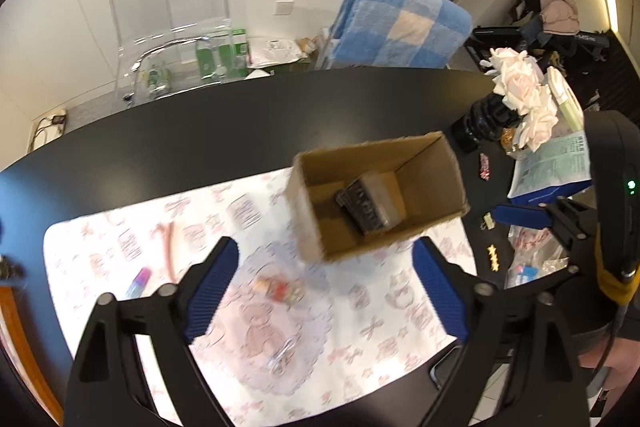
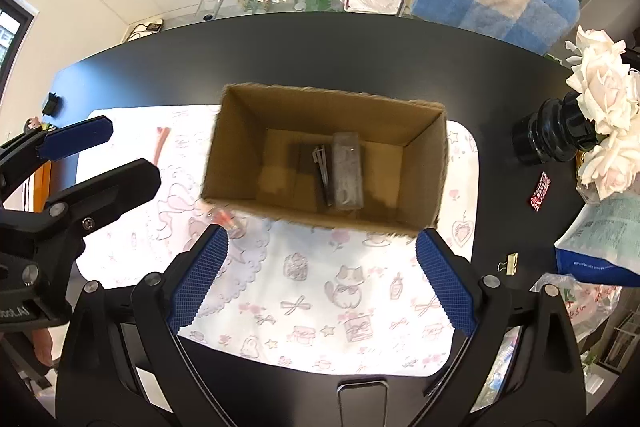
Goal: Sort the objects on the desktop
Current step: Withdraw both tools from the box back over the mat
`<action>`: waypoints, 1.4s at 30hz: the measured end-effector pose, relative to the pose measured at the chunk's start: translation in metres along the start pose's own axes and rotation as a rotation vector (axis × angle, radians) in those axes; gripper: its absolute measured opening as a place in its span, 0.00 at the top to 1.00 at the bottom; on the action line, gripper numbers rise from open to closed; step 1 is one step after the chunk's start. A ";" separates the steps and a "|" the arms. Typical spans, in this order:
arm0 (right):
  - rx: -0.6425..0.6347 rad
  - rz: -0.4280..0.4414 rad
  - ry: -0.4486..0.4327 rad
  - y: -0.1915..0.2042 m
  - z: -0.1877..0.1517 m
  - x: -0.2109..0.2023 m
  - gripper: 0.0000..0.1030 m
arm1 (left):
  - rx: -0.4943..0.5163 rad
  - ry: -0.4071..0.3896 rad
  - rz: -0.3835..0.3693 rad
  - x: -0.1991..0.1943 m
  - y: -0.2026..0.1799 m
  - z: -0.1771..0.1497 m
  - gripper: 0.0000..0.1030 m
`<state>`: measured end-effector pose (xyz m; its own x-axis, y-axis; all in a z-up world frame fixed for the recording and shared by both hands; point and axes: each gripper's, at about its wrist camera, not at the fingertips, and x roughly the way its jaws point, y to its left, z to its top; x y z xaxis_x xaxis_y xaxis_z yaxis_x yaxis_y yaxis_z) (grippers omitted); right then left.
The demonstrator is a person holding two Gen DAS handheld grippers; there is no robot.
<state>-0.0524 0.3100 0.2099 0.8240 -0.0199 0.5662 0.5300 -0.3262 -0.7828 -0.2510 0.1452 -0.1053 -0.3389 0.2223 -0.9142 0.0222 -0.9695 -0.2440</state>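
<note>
Closest in, both grippers hang over the patterned mat with nothing between their blue pads. The right gripper has its fingers spread wide, and so does the left gripper. Under the left one there's a small blurry reddish item on the mat, plus a pinkish-purple pen off to the side. Just past the fingertips sits the open cardboard box on the mat, with a dark case and a clear one lying in the bottom. Further back, white roses in a black vase.
</note>
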 end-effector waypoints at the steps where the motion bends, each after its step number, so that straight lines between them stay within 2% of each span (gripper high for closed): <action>1: 0.001 0.002 -0.003 0.005 -0.004 -0.002 0.00 | -0.010 0.002 0.000 -0.004 0.005 -0.005 0.13; 10: 0.005 0.008 -0.010 0.049 -0.038 -0.010 0.00 | -0.059 0.024 0.050 -0.035 0.054 -0.058 0.04; 16: 0.007 0.025 -0.001 0.085 -0.064 -0.007 0.00 | -0.090 0.035 0.073 -0.051 0.088 -0.095 0.03; 23: -0.004 0.034 0.021 0.129 -0.094 0.007 0.00 | -0.143 0.070 0.088 -0.055 0.126 -0.137 0.00; 29: -0.005 0.036 0.046 0.156 -0.114 0.024 0.00 | -0.172 0.101 0.069 -0.053 0.152 -0.171 0.00; 35: 0.009 0.036 0.065 0.171 -0.126 0.040 0.00 | -0.197 0.124 0.069 -0.047 0.173 -0.188 0.00; 42: 0.035 0.036 0.070 0.179 -0.130 0.049 0.00 | -0.183 0.127 0.072 -0.044 0.185 -0.186 0.00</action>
<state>0.0572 0.1277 0.1310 0.8276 -0.0971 0.5528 0.5076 -0.2906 -0.8111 -0.0569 -0.0247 -0.1703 -0.2095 0.1759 -0.9619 0.2157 -0.9511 -0.2209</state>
